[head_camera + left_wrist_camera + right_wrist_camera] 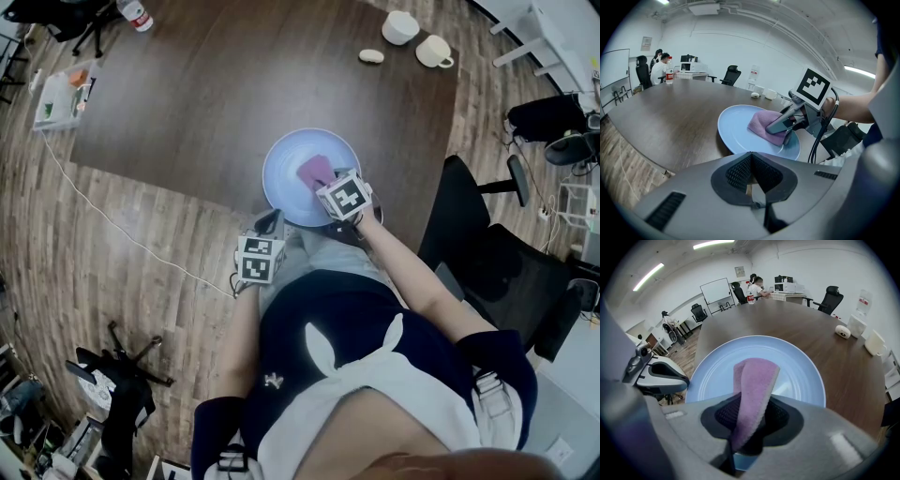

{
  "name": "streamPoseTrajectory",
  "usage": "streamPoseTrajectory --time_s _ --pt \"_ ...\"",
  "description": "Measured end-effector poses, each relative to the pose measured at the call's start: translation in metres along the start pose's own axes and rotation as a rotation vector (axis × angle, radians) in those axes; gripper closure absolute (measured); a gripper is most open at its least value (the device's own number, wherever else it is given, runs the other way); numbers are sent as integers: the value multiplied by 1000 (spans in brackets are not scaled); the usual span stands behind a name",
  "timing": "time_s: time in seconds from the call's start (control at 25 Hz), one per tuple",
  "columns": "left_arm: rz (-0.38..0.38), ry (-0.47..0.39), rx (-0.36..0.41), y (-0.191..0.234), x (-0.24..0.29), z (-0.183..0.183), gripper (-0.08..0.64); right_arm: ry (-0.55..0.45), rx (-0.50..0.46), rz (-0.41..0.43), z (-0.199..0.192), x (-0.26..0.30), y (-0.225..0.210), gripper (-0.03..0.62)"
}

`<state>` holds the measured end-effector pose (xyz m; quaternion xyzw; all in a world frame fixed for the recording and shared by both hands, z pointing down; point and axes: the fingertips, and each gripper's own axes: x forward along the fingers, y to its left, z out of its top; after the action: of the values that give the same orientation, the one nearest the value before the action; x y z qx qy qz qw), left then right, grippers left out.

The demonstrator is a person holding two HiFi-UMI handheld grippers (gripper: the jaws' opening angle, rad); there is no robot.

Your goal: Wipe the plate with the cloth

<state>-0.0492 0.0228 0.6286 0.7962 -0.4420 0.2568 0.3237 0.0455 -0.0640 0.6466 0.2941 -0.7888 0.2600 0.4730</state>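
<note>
Head view: one plate, one cloth

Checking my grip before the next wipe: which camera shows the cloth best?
The right gripper view: the cloth fills the centre, pinched in the right gripper, its free end on the plate. The head view shows only a small pink patch; the left gripper view shows it side-on under that gripper.
</note>
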Motion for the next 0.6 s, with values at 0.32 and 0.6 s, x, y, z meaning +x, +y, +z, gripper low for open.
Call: streamPoseTrajectory --time_s 0.32,0.6 --pt "-1 -3 -2 0 -1 -1 555 3 -13 23 3 1 16 474" --pt "3 0 -2 1 0 -2 555 17 -23 49 2 6 26 474"
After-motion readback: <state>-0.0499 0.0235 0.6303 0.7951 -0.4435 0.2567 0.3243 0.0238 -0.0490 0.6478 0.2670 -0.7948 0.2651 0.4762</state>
